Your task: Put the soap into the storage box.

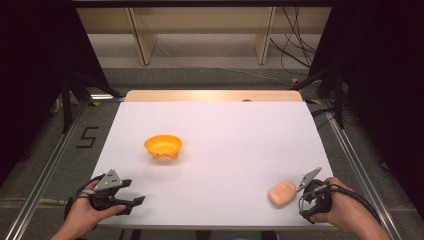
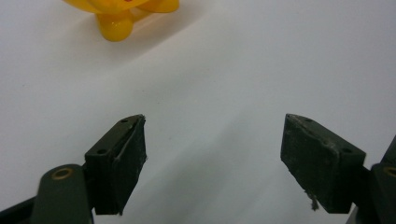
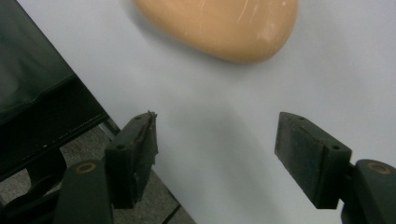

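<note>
A peach-coloured, rounded object (image 1: pixel 282 192) is lying on the white table (image 1: pixel 215 150) near its front right corner, just beside the right gripper (image 1: pixel 309 186). In the right gripper view it (image 3: pixel 222 25) is seen straight ahead of the two black jaws, a little beyond their tips and not yet between them. Its long axis is being presented roughly across the line of approach, so the jaws would be brought around its narrower width, as far as can be judged. What the object is exactly cannot be told from these pictures.

The right gripper is being held released, with the jaws standing wide and only bare table between the pads. The right hand (image 1: pixel 342 205) is being rested low at the table's front edge, with the gripper aimed inward and slightly forward toward the object.

The left gripper (image 1: pixel 131 200) is also being held open, with nothing between its pads (image 2: pixel 128 158). It is being kept low near the front left corner by the left hand (image 1: pixel 87 210), well apart from the peach-coloured object. An orange bowl (image 1: pixel 163 146) is standing ahead of it, nearer the middle of the table, and the bowl's feet (image 2: pixel 121 18) are being seen at the top of the left gripper view.

The right hand is by far the nearer to the object, so a short forward reach is judged to be the coming move.
</note>
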